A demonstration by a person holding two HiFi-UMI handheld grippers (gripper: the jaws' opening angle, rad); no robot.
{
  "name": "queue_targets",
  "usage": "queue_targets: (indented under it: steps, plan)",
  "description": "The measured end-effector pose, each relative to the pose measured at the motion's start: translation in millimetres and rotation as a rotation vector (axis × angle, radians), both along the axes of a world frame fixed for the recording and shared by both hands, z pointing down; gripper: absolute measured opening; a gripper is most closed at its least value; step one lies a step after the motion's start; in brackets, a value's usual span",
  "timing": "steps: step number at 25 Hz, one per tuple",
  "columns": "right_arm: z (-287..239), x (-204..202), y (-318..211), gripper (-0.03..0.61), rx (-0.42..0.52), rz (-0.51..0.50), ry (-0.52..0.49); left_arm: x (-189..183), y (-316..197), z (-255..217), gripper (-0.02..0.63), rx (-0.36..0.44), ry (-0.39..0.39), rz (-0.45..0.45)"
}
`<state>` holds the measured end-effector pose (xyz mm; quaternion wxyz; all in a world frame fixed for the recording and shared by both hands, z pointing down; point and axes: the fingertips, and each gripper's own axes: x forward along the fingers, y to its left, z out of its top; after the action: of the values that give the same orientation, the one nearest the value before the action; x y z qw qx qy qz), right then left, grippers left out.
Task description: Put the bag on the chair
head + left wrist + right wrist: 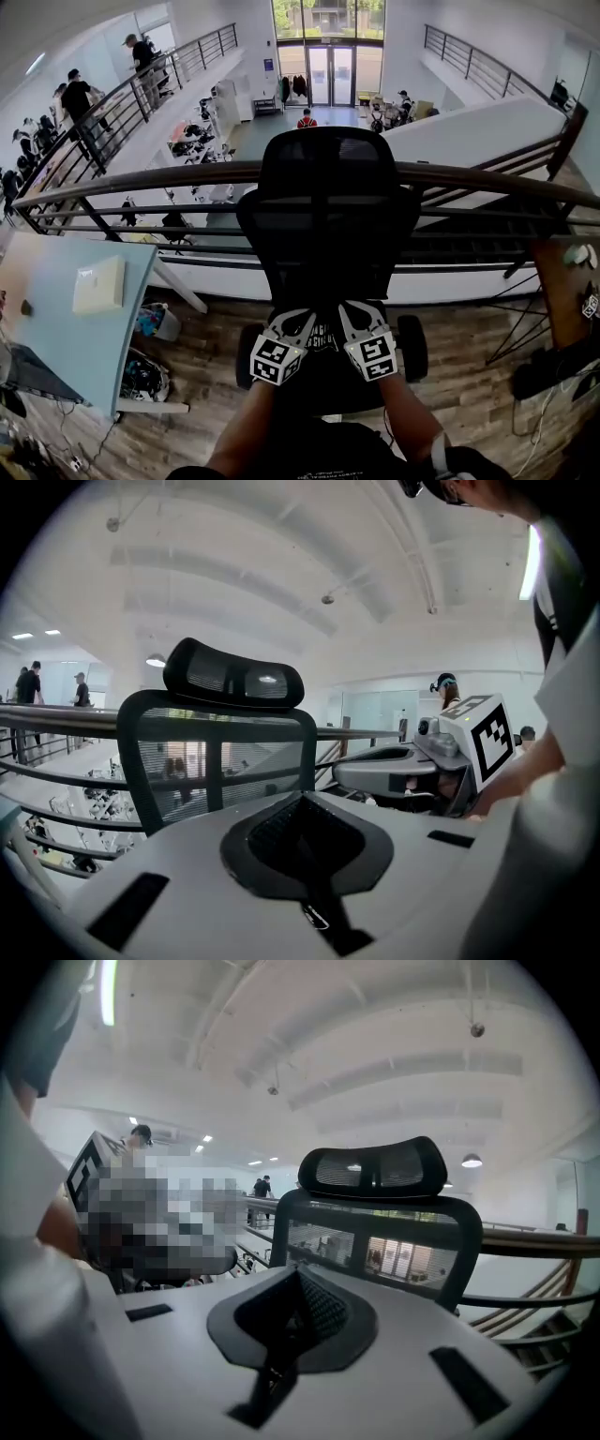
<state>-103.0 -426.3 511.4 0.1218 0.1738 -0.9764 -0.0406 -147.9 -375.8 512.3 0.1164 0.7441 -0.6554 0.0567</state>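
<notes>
- Between left gripper (302, 321) and right gripper (352, 314), low at the chair (328, 206) seat's front — bag (323, 339), black, white print; only the head view shows its body.
- Gripper views: just a black strip (319, 907) with a metal clip (315, 917), trailing from the jaws.
- Both jaw pairs fully closed — pinching the bag's fabric.

Right claw (298, 1288) tight on dark bag (270, 1372) fabric, black mesh chair (375, 1232) just ahead, railing (539, 1241) behind.

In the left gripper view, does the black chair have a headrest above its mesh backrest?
Yes, a curved black headrest sits on top of the mesh backrest of the chair, which stands in front of the railing.
</notes>
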Motion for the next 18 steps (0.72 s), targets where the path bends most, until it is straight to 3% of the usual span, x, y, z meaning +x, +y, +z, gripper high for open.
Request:
queue_targets:
  steps: [18]
  plan:
    - [-15.7,6.7,-0.1,0.018,0.027,-0.019,-0.02,-7.5,3.0,-11.2,0.011,0.031,-0.009,-0.027]
